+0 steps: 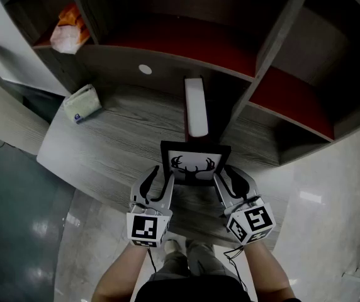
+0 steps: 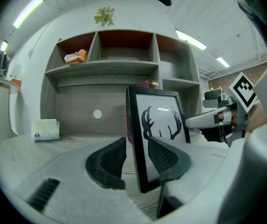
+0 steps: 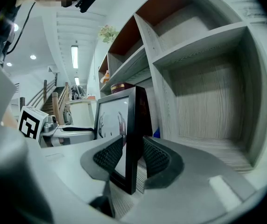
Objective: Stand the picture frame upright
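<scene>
Black picture frame point(image 1: 195, 166) upright on grey desk point(image 1: 117, 137), left tongs point(image 1: 160, 180) and right tongs point(image 1: 228, 180) at its sides

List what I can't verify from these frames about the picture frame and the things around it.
- Picture frame back and any stand: faces away from the camera in every view.
- Dark red thing behind it: mostly covered by the frame, left gripper view.
- Packet print: too small, head view.
- Orange-white bag: too small to identify, head view.

Dim head view (gripper views bright, fisheye-warped).
</scene>
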### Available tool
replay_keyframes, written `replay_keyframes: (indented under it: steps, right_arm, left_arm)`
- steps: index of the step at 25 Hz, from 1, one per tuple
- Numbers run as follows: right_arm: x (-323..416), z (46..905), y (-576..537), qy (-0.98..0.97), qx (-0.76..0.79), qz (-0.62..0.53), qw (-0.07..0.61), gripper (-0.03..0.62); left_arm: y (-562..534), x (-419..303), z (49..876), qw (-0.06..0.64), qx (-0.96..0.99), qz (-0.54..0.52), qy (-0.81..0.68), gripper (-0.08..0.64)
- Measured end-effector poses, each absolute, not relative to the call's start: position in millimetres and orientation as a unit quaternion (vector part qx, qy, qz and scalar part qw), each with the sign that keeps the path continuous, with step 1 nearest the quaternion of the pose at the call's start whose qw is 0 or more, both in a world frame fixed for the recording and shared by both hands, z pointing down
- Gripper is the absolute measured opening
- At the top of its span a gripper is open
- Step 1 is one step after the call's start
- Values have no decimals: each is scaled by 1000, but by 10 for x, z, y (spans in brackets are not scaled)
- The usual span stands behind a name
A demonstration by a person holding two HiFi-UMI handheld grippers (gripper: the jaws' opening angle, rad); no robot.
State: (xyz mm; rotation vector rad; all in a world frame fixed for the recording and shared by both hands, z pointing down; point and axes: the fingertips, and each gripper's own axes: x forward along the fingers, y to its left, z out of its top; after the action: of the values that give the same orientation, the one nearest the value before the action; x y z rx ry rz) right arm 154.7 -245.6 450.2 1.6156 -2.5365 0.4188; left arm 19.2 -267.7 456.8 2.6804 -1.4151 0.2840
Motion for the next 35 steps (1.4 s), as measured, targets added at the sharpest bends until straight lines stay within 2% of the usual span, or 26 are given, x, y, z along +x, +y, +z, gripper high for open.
replay_keyframes:
  steps: [8,13,17,23,30,35]
  right_arm:
    - [1584,4451,-2325,-827,544,137,50,133]
    - [1614,4379,-2239,-823,550,135,43,121]
    - [1626,4375,-2149,-822,549,141,45,94]
    - [1555,4350,-2010,-826,544,140,55,63]
    - [1480,4326,-1858,-827,541,133,70,2]
    - [1439,4348,-1737,-828,539,136,74,0]
  left_arm:
    - [-2540,147,4514,69,879,82,-465,133]
    - [-2461,94,4445,113,877,60,-463,107]
    - [-2365,94,4404,159,878,42,-449,67]
    - [-2195,124,4371,192,881,37,-431,-2]
    - [-1993,204,4368,201,888,50,-411,-2]
    - [-1853,245,4363,196,893,55,-402,-2]
